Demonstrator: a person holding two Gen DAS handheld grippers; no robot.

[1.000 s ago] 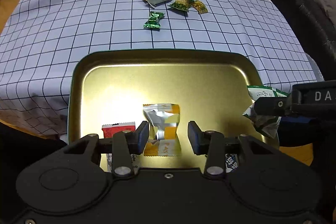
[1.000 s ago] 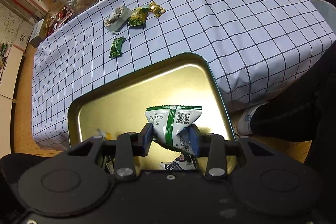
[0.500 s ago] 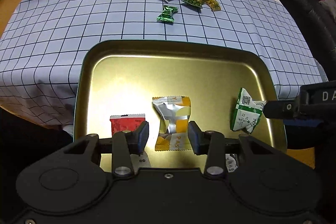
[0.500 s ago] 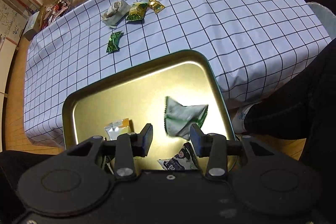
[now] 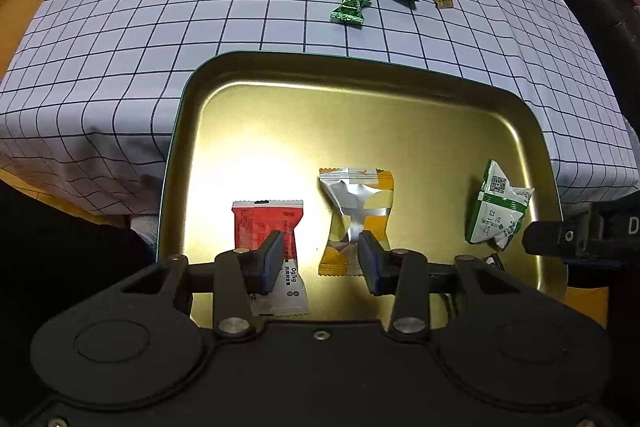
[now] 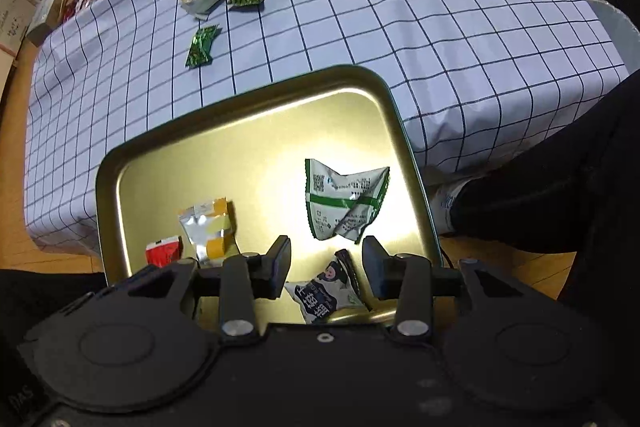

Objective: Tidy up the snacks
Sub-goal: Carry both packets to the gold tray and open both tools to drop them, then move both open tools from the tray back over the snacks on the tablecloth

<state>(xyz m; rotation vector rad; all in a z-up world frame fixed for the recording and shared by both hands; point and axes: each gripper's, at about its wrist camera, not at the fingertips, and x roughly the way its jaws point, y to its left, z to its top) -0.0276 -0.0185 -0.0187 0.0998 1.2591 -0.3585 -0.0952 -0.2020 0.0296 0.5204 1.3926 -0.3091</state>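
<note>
My right gripper point(image 6: 326, 267) has its fingers point(image 6: 280, 261) parted with nothing between them: they have just been opening, and the green-and-white packet point(image 6: 346, 205) they pinched a second ago now lies loose on the tray point(image 6: 248, 107), just above the fingers in the right wrist frame. I take that as one more snack delivered, so this hand is free to go back for another. My left gripper point(image 5: 318, 261) hangs over the same tray with its fingers point(image 5: 270, 259) wide and empty; the red packet point(image 5: 266, 223) sits partly behind the left finger and the silver-and-yellow packet point(image 5: 358, 211) shows in the gap, neither of them pressed. In the left wrist frame the released packet point(image 5: 496, 207) rests at the right of the tray, near its rim, crumpled, its long axis running roughly up and down the frame and leaning slightly right; in the right wrist view its green stripe crosses it left to right. A dark-printed pouch point(image 6: 324, 293) lies below it at the tray's near edge. Four sweets wait at the upper centre, on the checked cloth point(image 5: 160, 7) of the counter, the twisted green candy point(image 5: 351, 8) nearest the tray and, in my judgement, the next pick
</note>
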